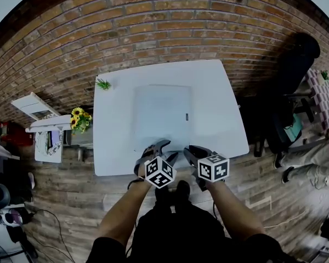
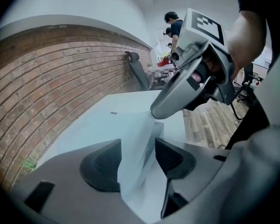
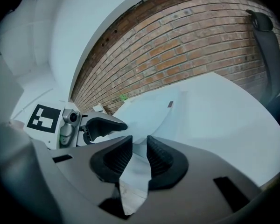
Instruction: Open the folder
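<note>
Lying flat on the white table [image 1: 219, 108] with its long side running away from the person, the folder [image 1: 162, 114] is meeting the right gripper [image 3: 139, 141] at its near edge, that gripper pinching the raised cover [image 2: 136, 155] while the left gripper [image 2: 137, 143] is straddling it alongside, jaws apart.

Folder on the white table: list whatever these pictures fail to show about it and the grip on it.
Near edge of the folder, head view: hidden behind the left gripper and right gripper.
The small dark mark on its right edge, head view: too small to tell clasp from label.
Right gripper view: whether the pads press the folder's sheet is unclear; the gap is narrow.
Inside of the folder: shown in no view.
</note>
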A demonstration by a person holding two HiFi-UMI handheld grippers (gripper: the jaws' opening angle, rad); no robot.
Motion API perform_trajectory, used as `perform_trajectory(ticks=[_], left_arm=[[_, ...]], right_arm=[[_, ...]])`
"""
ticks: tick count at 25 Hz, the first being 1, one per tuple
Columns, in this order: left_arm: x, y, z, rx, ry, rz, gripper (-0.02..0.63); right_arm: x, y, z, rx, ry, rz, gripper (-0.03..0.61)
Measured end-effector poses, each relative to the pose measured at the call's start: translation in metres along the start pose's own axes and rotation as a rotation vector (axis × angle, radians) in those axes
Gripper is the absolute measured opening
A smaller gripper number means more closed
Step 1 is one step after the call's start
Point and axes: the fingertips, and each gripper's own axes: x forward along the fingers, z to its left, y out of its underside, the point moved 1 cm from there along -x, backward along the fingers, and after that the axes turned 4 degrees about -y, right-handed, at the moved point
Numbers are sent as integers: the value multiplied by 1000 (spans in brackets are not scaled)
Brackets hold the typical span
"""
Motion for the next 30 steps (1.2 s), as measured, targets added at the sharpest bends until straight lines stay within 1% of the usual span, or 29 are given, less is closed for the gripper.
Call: perform_trajectory(ticks=[2,5,10,12,14,17,21,25,30], left_arm=[[1,-5,-1,-4,-4,-11,229],[4,-6,-1,4,-7,-6,212],[6,1,0,35,-18,16,190],[5,1,0,47,-28,13,179],[3,-2,2,48,-45,0,137],[2,-6,7,30,-62,-15,115],[0,-8,11,9,-56,-26,97],[-3,-9,13,-49,-37,-45,87],[-8,-13,19,-86,-44,-63,69]], right_arm=[[0,1,1,-4,-7,3,107],[0,2,3,-9,-17,9,107],[2,8,6,-28,-28,32,112],[1,11,5,-47,-28,46,114],[-2,17,2,-60,-23,61,123],[-3,23,-8,-45,3,74,130],[6,18,-19,-38,41,74,144],[21,11,-25,-27,58,88,161],[35,10,-31,-49,90,152,168]])
